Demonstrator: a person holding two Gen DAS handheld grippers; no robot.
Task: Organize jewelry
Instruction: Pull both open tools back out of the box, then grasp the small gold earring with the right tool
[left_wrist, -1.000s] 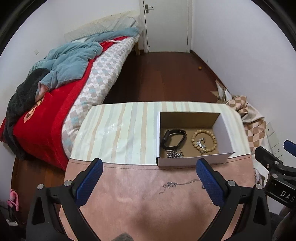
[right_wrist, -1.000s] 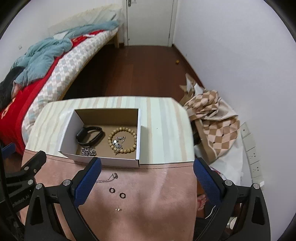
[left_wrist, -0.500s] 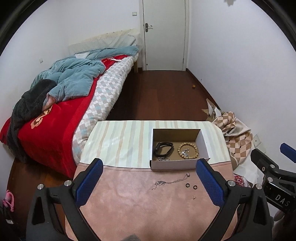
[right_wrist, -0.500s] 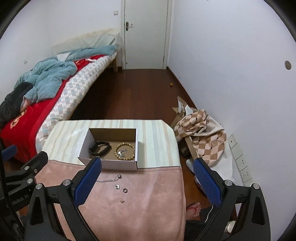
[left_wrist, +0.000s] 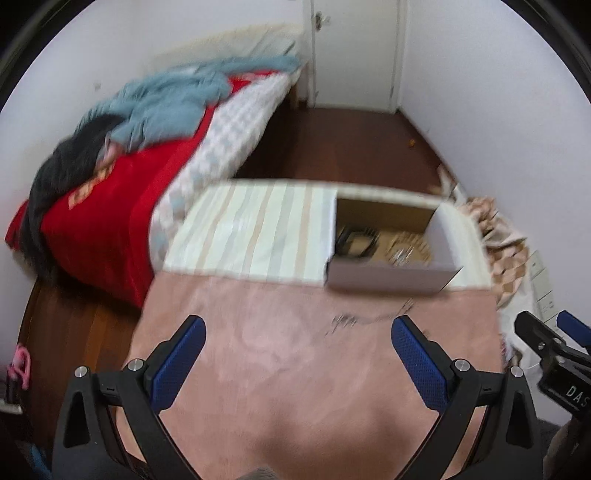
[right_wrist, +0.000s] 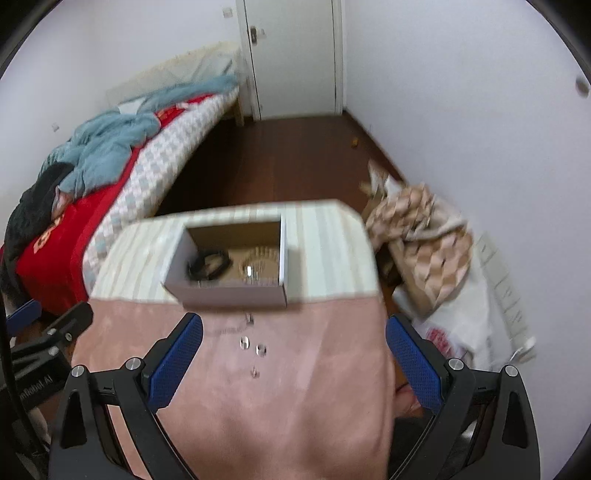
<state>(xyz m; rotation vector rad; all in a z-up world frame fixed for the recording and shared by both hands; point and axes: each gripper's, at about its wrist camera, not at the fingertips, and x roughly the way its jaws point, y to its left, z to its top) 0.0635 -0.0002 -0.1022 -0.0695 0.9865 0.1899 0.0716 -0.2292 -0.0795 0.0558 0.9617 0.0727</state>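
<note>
An open cardboard box (left_wrist: 388, 275) (right_wrist: 229, 295) stands on the table and holds a black band (right_wrist: 208, 264), a bead bracelet (right_wrist: 264, 254) and a chain, all blurred. On the pink cloth (left_wrist: 295, 369) in front of it lie a thin chain necklace (left_wrist: 364, 318), two small rings (right_wrist: 252, 344) and a tiny stud (right_wrist: 254, 373). My left gripper (left_wrist: 295, 363) is open and empty above the cloth. My right gripper (right_wrist: 293, 363) is open and empty, with the rings between its fingers.
The table has a striped cloth (left_wrist: 258, 229) at its far half. A bed with a red blanket (left_wrist: 99, 214) stands to the left. A checked cloth pile (right_wrist: 424, 240) lies on the floor at the right by the wall. A white door (right_wrist: 295, 55) is at the back.
Both views are blurred by motion. Both grippers have come back down toward the table after being raised half a second ago. The jewelry has not moved.
</note>
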